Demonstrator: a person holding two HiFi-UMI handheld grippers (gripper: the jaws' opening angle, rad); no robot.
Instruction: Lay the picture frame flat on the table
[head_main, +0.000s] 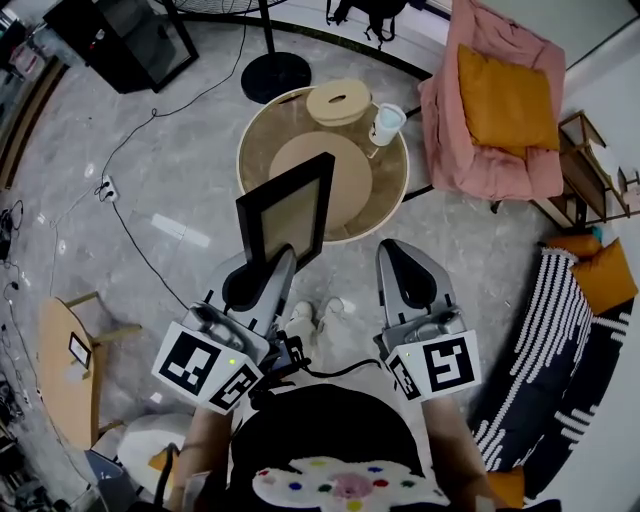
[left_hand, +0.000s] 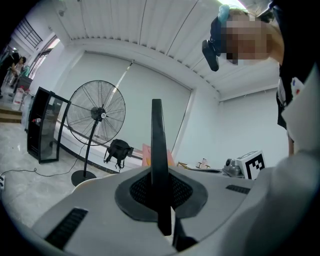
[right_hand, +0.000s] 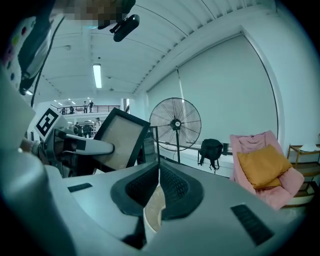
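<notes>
A black picture frame (head_main: 285, 212) with a tan panel stands upright in the air over the near edge of the round wooden table (head_main: 392, 178). My left gripper (head_main: 270, 262) is shut on its lower edge. In the left gripper view the frame (left_hand: 157, 150) shows edge-on, rising from between the pads of the left gripper (left_hand: 160, 200). My right gripper (head_main: 400, 250) hangs beside it to the right, shut with nothing in it. In the right gripper view the frame (right_hand: 120, 137) tilts at the left, beyond the shut right gripper (right_hand: 159, 172).
A round lidded box (head_main: 338, 102), a white cup (head_main: 387, 124) and a round mat (head_main: 330, 175) sit on the table. A fan base (head_main: 275, 75), a pink armchair (head_main: 490, 110), a striped rug (head_main: 550, 350) and a small side table (head_main: 65, 370) surround it.
</notes>
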